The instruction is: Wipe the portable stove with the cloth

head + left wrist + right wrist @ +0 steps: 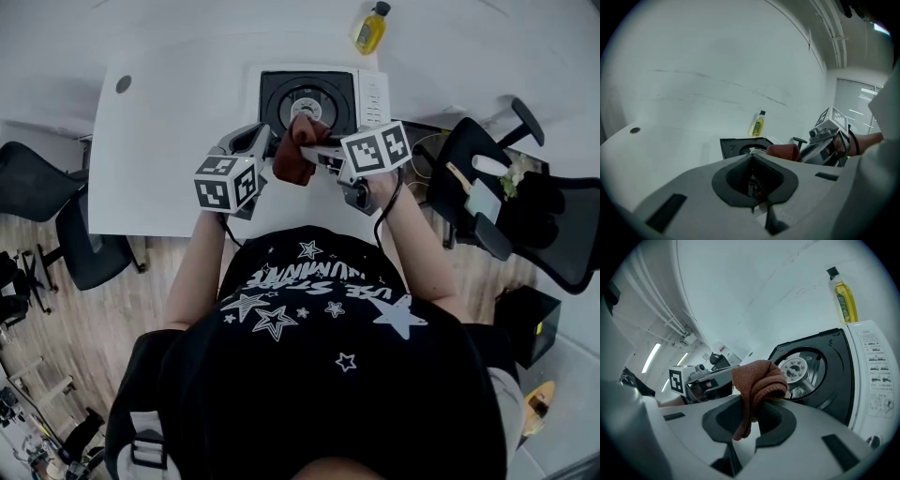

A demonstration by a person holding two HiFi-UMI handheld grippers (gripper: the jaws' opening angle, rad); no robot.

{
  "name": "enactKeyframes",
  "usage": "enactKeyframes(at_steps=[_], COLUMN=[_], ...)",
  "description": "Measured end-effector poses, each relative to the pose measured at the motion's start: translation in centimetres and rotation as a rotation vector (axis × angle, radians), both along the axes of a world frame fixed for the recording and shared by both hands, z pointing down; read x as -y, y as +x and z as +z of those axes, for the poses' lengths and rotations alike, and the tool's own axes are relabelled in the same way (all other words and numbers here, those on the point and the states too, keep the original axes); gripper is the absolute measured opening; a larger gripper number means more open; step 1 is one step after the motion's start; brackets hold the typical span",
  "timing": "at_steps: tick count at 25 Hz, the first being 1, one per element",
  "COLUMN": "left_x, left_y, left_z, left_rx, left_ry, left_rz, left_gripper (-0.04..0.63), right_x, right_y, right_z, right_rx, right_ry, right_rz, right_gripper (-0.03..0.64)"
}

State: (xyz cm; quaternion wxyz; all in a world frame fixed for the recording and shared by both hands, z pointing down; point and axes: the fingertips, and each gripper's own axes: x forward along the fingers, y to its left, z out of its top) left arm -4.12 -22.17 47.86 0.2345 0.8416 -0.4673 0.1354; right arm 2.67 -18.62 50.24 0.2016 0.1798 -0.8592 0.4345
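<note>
Jaws on the right gripper [755, 414] are clamped on the bunched rust cloth [758, 383], while the left gripper [754, 180] is pinched together on nothing. Looks like the approach step to me: the cloth hangs over the portable stove [371, 96] near its front edge, so next it needs lowering onto the black top. Stove sits far side of the table [169, 141], long axis left-right, label panel rightward.

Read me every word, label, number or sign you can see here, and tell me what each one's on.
Nothing can be quoted with certainty.
Stove side panel: printed instructions with small diagrams, too small to read.
Bottle: label too blurred to read.
Shirt: white lettering among stars, too foreshortened to read surely.
Cubes: square markers only, no words.
</note>
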Motion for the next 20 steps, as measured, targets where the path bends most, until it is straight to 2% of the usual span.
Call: enactKeyframes(at_steps=[8,14,20], left_x=[0.4,0.3,0.4], left_y=[0.0,0.3,0.5], left_z=[0.1,0.0,0.1], left_rx=[-0.005,-0.008,-0.005], left_ry=[-0.003,0.0,-0.002], left_rz=[0.007,0.012,0.015], left_gripper=[0.008,0.008,0.008], right_x=[-0.2,-0.4,0.9], right_y=[1.4,2.9,6.3], right_z=[-1.7,-1.2,-0.8], right_rx=[0.051,0.043,0.029], right_ry=[-0.009,-0.021,-0.025], right_rz=[0.014,0.036,0.114], right_gripper=[0.063,0.063,0.063])
